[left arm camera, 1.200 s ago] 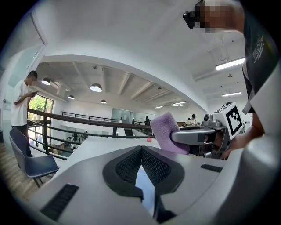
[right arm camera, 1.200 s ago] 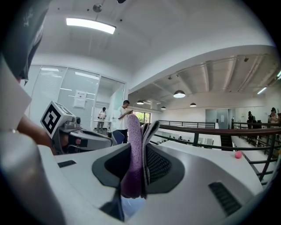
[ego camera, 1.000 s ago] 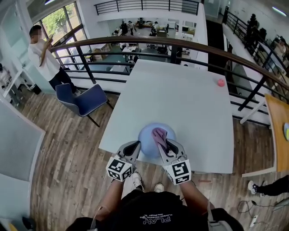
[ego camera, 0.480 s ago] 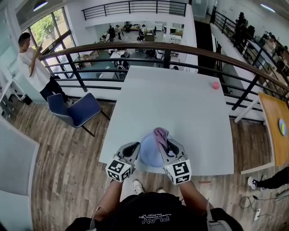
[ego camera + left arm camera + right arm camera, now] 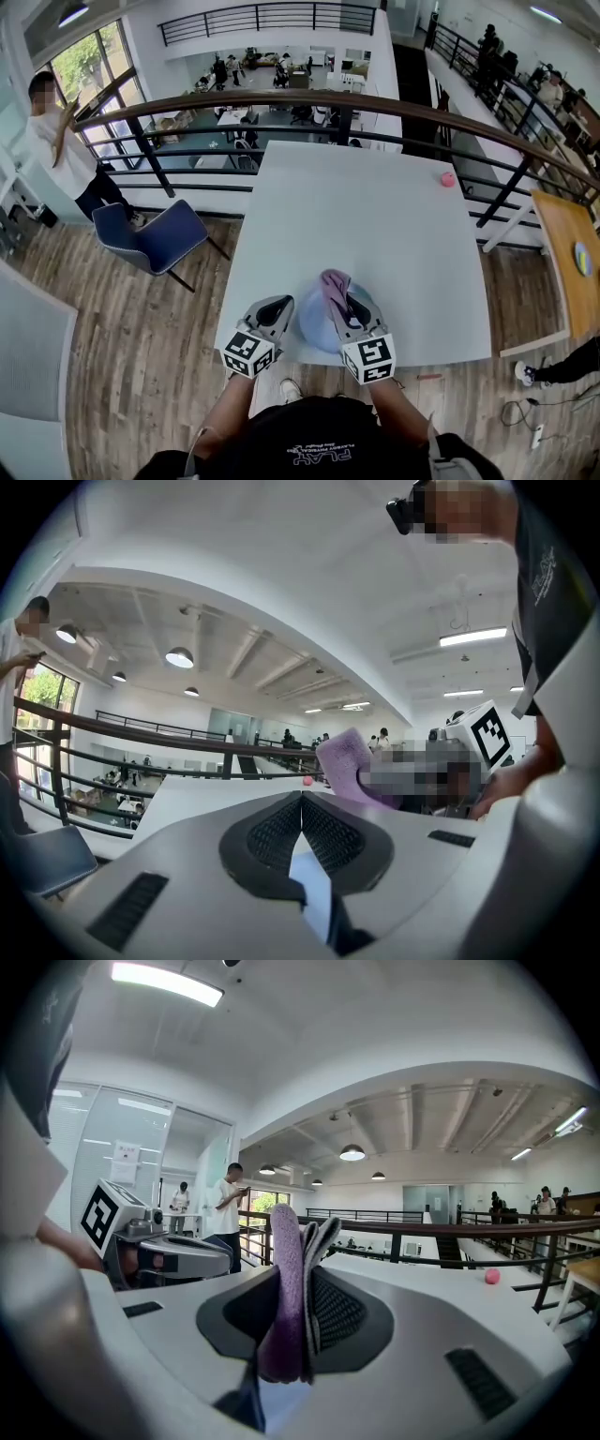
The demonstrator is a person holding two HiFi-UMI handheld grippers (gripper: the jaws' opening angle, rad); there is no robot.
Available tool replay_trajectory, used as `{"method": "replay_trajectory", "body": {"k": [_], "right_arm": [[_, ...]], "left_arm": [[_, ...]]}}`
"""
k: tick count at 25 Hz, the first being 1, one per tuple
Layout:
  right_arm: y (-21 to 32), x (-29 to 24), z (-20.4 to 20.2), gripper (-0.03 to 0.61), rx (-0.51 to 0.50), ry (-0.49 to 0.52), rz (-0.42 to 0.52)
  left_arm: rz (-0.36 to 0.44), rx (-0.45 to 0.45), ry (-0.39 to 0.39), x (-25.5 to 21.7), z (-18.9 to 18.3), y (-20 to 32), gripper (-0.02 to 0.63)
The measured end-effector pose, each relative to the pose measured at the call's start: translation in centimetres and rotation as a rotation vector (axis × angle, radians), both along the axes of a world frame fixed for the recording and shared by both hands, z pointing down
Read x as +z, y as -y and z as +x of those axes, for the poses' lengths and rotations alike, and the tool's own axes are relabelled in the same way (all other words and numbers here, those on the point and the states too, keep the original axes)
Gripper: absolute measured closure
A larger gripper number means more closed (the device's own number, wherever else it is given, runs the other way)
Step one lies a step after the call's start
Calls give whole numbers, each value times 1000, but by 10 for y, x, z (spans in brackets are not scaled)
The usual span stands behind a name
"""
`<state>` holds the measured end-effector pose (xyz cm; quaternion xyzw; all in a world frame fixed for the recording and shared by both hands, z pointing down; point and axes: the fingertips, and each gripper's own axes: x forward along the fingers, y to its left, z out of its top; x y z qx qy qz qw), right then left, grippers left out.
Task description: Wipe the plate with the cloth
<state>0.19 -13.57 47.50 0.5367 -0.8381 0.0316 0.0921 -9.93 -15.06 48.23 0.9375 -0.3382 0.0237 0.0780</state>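
A pale blue plate (image 5: 317, 326) lies flat on the white table (image 5: 375, 216), close to its near edge. My right gripper (image 5: 343, 302) reaches over the plate and is shut on a folded purple and grey cloth (image 5: 332, 281), which stands up between the jaws (image 5: 286, 1288). My left gripper (image 5: 284, 302) is at the plate's left rim, its jaws shut with nothing between them (image 5: 302, 799). Pale blue shows below both grippers' jaws. The left gripper view shows the cloth (image 5: 342, 761) to the right. The right gripper view shows the left gripper (image 5: 187, 1255) to the left.
A small pink ball (image 5: 447, 179) rests near the table's far right corner. A dark railing (image 5: 375, 103) runs behind the table. A blue chair (image 5: 150, 239) stands to the left, where a person (image 5: 56, 131) also stands. A wooden table (image 5: 572, 272) is at the right.
Both grippers, the cloth still held, now sit nearer the table's front edge, and the plate shows closer to that edge too. The head view has shifted, so the room slides left.
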Motion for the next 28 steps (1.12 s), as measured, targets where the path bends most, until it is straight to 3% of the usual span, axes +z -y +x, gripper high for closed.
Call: {"method": "replay_trajectory", "body": {"k": [9,28], "right_arm": [[1,4,-5,479,43,5,-21],[44,3,49,479,19,-18,-38]], "left_arm": [[-8,64,0,4,4,8,603],[-52,18,3,15,45,46,603]]}}
